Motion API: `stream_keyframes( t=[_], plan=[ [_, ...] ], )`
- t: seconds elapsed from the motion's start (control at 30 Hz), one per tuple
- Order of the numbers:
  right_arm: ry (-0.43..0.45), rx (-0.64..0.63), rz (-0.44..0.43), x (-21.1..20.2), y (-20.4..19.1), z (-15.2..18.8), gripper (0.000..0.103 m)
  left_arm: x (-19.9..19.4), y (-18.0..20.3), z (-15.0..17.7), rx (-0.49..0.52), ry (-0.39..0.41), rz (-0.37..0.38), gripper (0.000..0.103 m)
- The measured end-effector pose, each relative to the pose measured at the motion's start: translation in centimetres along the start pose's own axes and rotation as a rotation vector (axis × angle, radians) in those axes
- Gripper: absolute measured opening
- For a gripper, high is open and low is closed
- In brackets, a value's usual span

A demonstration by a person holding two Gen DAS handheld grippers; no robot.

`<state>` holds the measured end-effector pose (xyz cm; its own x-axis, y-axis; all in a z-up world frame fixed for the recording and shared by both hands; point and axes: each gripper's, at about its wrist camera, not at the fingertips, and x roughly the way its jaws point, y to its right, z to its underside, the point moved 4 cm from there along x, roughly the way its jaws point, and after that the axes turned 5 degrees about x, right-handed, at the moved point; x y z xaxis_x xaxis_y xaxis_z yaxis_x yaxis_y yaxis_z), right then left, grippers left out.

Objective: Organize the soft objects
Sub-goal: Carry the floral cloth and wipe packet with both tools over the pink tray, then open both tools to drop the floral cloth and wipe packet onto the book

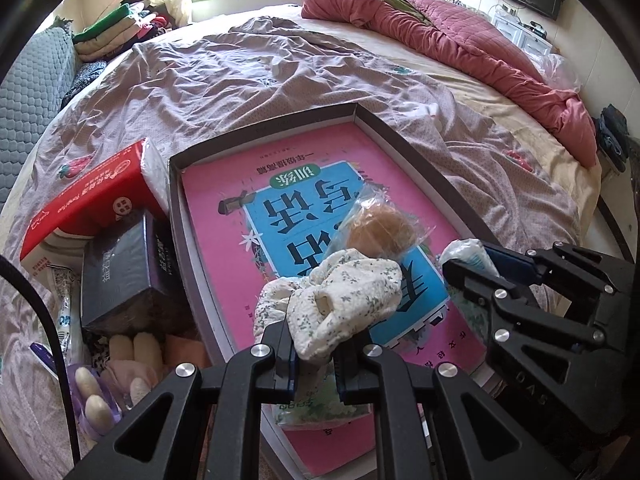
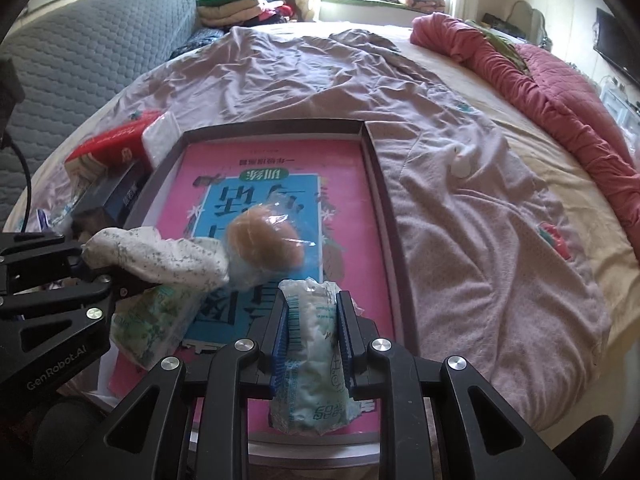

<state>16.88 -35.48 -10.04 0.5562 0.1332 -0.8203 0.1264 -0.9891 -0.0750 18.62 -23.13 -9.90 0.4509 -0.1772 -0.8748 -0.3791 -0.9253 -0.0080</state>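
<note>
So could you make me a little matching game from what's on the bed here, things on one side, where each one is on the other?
Things:
1. floral cloth
2. tissue pack
3. bun in wrapper
4. red box

Places:
A. lying loose on the pink book in the tray
B. pinched in the left gripper
C. on the bedspread outside the tray
D. clamped in the right gripper

Pairs: 1-B, 2-D, 3-A, 4-C
</note>
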Motion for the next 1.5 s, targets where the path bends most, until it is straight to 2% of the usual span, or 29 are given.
stream_keyframes(
  t=[0.53,0.97,1.13,1.3,1.5],
  plan=[
    [-0.024,-0.011,-0.050,0.4,-0.9,0.4,0.027,-0.1,0.1,0.0,-0.007,0.005,0.001,0.016],
    [-0.019,-0.006,-0.068,-0.2,-1.1,0.5,0.035,-0.5,-0.2,0.0,-0.017,-0.014,0.009,0.033],
    [-0.012,-0.013,-0.057,-0.7,-1.1,0.6,0.044,-0.9,-0.2,0.1,-0.012,-0.018,0.006,0.041],
    [-0.006,-0.019,-0.044,-1.2,-1.2,0.6,0.048,-1.4,-0.3,0.1,-0.013,-0.014,0.010,0.049],
    [0.004,-0.013,-0.038,-2.1,-1.1,0.5,0.051,-2.3,-0.5,0.2,-0.014,-0.003,0.011,0.054]
  ],
)
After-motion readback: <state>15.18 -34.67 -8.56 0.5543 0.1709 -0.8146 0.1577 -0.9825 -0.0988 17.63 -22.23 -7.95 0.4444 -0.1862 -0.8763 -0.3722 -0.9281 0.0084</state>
